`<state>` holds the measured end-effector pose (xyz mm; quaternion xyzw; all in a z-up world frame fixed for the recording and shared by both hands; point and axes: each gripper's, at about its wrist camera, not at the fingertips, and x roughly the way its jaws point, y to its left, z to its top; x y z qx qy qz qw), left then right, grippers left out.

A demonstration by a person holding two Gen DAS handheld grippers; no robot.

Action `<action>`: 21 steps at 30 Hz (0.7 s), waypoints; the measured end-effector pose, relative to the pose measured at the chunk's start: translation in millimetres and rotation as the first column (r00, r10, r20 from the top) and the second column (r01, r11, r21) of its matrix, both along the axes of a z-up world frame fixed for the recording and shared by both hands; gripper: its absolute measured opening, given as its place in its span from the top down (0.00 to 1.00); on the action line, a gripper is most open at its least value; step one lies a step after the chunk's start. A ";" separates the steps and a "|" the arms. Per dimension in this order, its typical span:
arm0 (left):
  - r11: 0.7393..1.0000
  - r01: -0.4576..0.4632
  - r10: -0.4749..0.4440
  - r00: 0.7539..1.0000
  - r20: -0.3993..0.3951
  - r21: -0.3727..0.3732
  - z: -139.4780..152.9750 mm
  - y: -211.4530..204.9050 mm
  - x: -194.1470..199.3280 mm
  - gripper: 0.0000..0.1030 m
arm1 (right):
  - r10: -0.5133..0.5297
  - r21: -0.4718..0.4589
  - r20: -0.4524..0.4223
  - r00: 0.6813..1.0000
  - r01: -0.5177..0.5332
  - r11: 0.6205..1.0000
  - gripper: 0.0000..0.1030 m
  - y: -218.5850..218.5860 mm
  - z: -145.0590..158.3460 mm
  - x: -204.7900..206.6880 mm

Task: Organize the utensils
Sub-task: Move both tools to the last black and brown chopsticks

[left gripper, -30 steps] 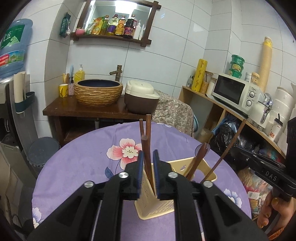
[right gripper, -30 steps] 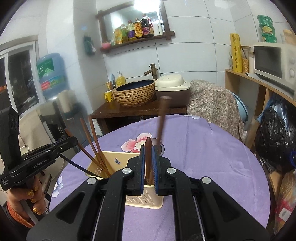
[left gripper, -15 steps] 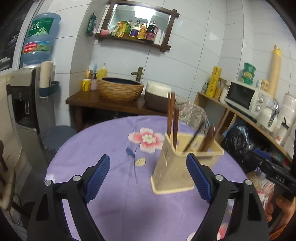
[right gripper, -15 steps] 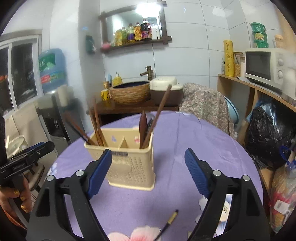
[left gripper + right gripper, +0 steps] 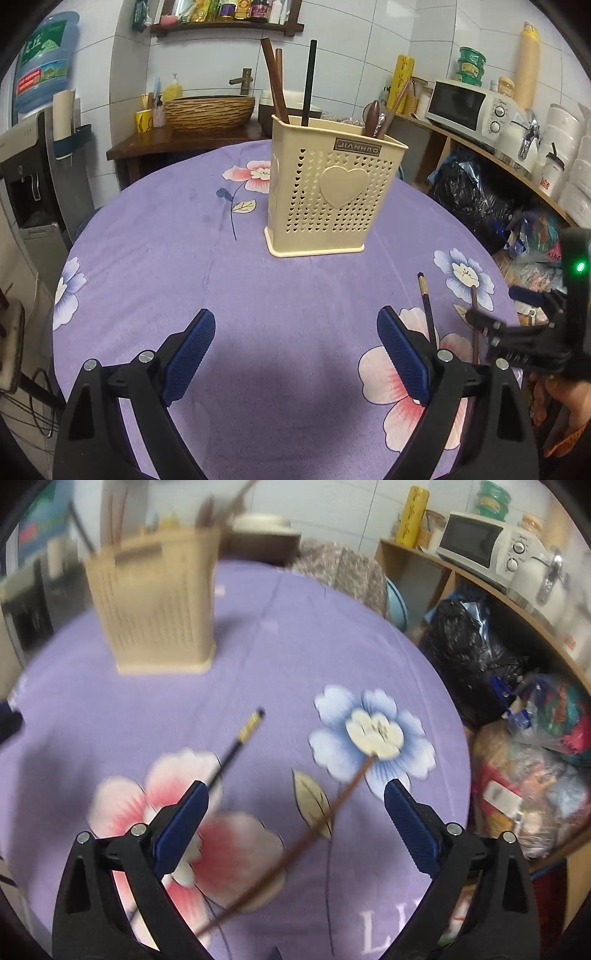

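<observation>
Both loads now stand in the holder point(image 5: 332, 184). My left tool point(image 5: 295, 358) is spread, empty; my right tool point(image 5: 295, 823) is opening over a brown chopstick point(image 5: 332, 805) near the holder; a black chopstick point(image 5: 240, 738) lies beside.

Right gripper point(image 5: 295, 812) jaws opening above brown chopstick point(image 5: 314, 830).

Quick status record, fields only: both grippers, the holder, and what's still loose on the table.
left gripper: open, nothing between the pads
right gripper: jaws opening, over a loose brown chopstick, not gripping it
utensil holder: upright on the purple tablecloth, chopsticks and utensils standing in it
loose on cloth: brown chopstick, plus a dark chopstick with a gold band
remaining: both loose chopsticks not yet in the holder
</observation>
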<state>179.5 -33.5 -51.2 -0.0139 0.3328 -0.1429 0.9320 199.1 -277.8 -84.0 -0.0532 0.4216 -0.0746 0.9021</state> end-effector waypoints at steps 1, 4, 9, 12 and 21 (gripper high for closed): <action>1.000 -0.004 0.004 1.000 0.000 0.003 -0.6 0.4 -1.3 0.14 | -0.007 -0.039 -0.020 1.000 0.006 0.999 0.07 3.7 -6.9 -2.6; 1.000 -0.003 0.003 1.000 -0.006 -0.004 -3.7 -0.6 -7.9 0.14 | -0.021 -0.074 -0.080 0.997 0.015 0.997 0.06 9.3 -23.5 -6.5; 1.000 0.000 0.000 1.000 -0.019 0.004 -8.1 -1.3 -12.9 0.14 | -0.052 -0.010 -0.111 0.992 0.052 0.999 0.06 -1.1 -33.4 -8.2; 1.000 -0.003 0.003 1.000 -0.024 -0.003 -10.8 0.6 -15.6 0.14 | -0.082 0.054 -0.120 0.989 0.089 0.995 0.06 -16.8 -36.0 -7.0; 1.000 -0.001 0.001 0.999 -0.042 -0.008 -16.1 3.0 -17.7 0.14 | -0.068 0.202 -0.085 0.994 0.084 0.976 0.05 -31.9 -40.2 22.9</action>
